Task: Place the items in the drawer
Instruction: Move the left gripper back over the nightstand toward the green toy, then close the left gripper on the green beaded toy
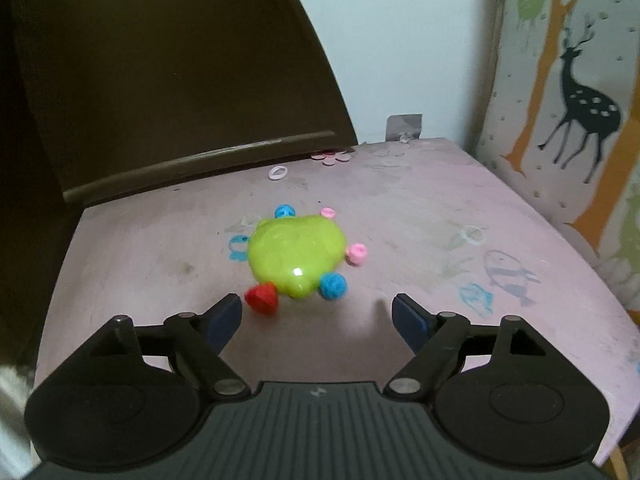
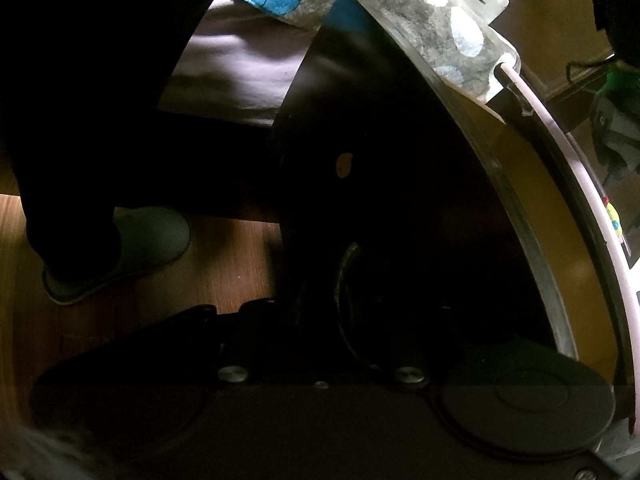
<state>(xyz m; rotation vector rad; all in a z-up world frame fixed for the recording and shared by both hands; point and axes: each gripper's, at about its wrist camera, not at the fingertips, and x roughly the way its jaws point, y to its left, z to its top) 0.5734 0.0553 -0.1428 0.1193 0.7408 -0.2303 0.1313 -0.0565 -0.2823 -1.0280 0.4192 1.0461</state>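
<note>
A lime-green toy turtle [image 1: 296,254] with red, blue and pink feet lies on the pink tabletop [image 1: 420,208], just beyond my left gripper [image 1: 316,312]. That gripper is open, with nothing between its blue pads, and the toy's red foot is close to the left fingertip. In the dim right wrist view, the dark drawer front [image 2: 380,140] stands pulled out under the table's pink edge [image 2: 560,132]. Its curved handle [image 2: 345,276] runs down between the fingers of my right gripper [image 2: 320,320], which looks shut on it, though the fingertips are lost in shadow.
A tall dark brown panel [image 1: 160,80] borders the table's back left. A white ring [image 1: 278,172] and pink flower shapes [image 1: 330,157] lie near it. A deer-print hanging [image 1: 580,112] is on the right. A person's slippered foot [image 2: 132,248] stands on the wood floor [image 2: 224,264].
</note>
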